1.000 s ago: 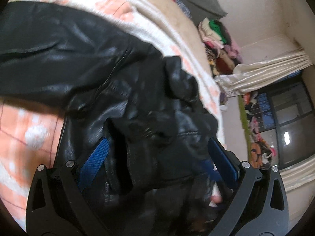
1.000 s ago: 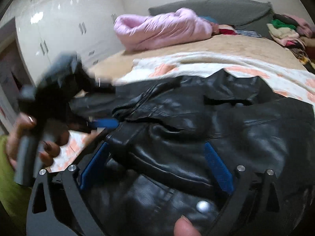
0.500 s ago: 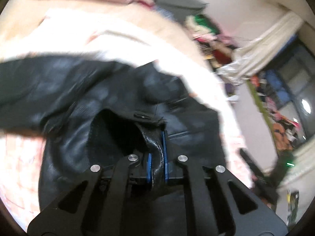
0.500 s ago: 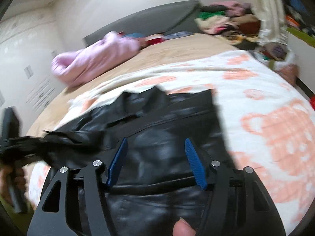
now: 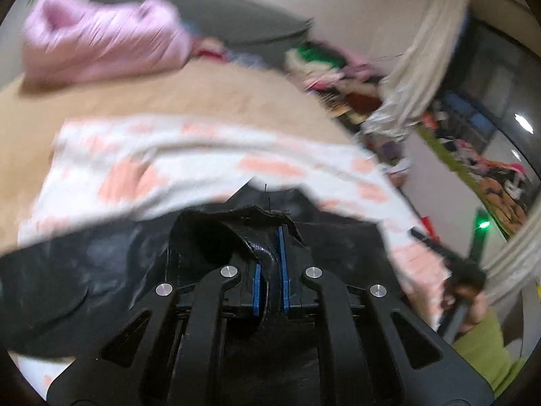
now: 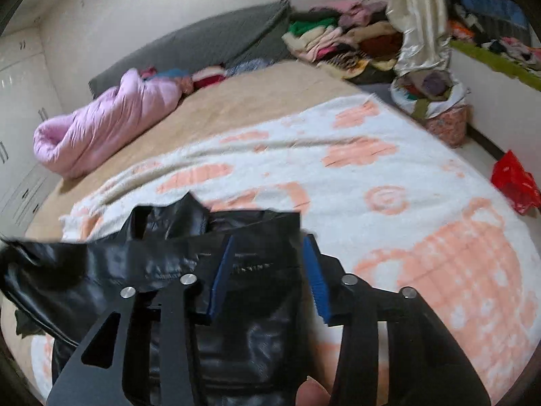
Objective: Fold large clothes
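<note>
A black leather jacket [image 5: 101, 270] lies crumpled on a white blanket with orange prints [image 5: 152, 169]. My left gripper [image 5: 268, 247] is shut on a raised fold of the jacket, and the leather bulges up between its blue pads. In the right wrist view the jacket [image 6: 101, 270] stretches away to the left. My right gripper [image 6: 269, 237] straddles the jacket's right edge and its jaws are closing. The leather lies between the pads with a gap still showing. A thumb [image 6: 311, 392] shows at the bottom edge.
A pink quilted coat [image 6: 101, 128] lies at the far left of the tan bedspread [image 6: 253, 101], below a grey headboard [image 6: 203, 40]. Stacked clothes [image 6: 338, 40] and a curtain [image 6: 419, 17] stand at the far right. A red bag [image 6: 514, 179] lies beyond the bed's right edge.
My left gripper has shut on a fold of the jacket and risen with it. My right gripper has moved right to the jacket's edge and its jaws have narrowed.
</note>
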A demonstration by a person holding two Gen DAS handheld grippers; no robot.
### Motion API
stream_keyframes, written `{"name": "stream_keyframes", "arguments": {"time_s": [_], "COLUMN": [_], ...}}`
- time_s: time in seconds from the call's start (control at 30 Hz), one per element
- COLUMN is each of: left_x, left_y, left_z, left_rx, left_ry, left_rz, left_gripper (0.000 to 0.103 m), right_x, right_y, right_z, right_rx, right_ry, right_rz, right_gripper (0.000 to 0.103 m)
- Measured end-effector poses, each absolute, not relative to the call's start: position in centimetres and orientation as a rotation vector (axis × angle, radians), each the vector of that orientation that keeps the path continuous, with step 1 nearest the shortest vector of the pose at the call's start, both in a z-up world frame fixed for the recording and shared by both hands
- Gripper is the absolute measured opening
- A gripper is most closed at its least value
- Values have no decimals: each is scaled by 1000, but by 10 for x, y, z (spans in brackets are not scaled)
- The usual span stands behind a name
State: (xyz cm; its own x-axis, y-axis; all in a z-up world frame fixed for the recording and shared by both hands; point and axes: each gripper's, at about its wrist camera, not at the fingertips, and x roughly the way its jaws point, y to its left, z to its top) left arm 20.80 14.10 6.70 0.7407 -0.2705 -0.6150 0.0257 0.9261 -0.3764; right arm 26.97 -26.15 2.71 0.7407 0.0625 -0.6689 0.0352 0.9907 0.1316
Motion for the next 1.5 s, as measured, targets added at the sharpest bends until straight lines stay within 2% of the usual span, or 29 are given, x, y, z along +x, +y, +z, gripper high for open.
{"name": "stream_keyframes", "arguments": {"time_s": [0.13, 0.37, 0.5, 0.67, 0.7, 0.73, 0.77, 0.8, 0.93, 1.0, 1.13, 1.23, 1.5], "left_x": [199, 177, 175, 175, 174, 172, 170, 166, 153, 146, 142, 146, 165], "left_y": [163, 170, 165, 173, 175, 176, 177, 177, 180, 179, 163, 142, 99], "left_z": [19, -28, -47, -56, -54, -51, -47, -42, -15, 2, 21, 22, -30], "left_rx": [-394, -381, -373, -423, -434, -432, -424, -415, -406, -387, -319, -270, -200], "left_ry": [789, 863, 907, 911, 902, 891, 879, 868, 808, 770, 751, 773, 951], "left_rz": [-124, -88, -93, -102, -102, -95, -86, -81, -57, -37, -37, -67, -74], "left_gripper": [2, 4, 6, 12, 14, 23, 29, 30, 38, 41, 50, 52, 57], "right_x": [290, 318, 328, 331, 328, 325, 316, 311, 278, 259, 231, 215, 195], "right_y": [-234, -228, -243, -250, -248, -247, -245, -244, -229, -217, -196, -183, -167], "right_z": [8, -27, -50, -62, -59, -54, -45, -39, -13, -5, 3, 3, -26], "right_rx": [62, 22, 18, 29, 25, 22, 25, 33, 37, 12, -29, -78, -96], "right_ry": [787, 886, 941, 955, 950, 938, 911, 897, 844, 817, 784, 761, 850], "right_rz": [69, 29, -19, -28, -25, -18, 6, 24, 115, 149, 209, 213, 278], "right_gripper": [32, 29, 25, 24, 26, 28, 34, 44, 51, 60, 63, 64, 64]}}
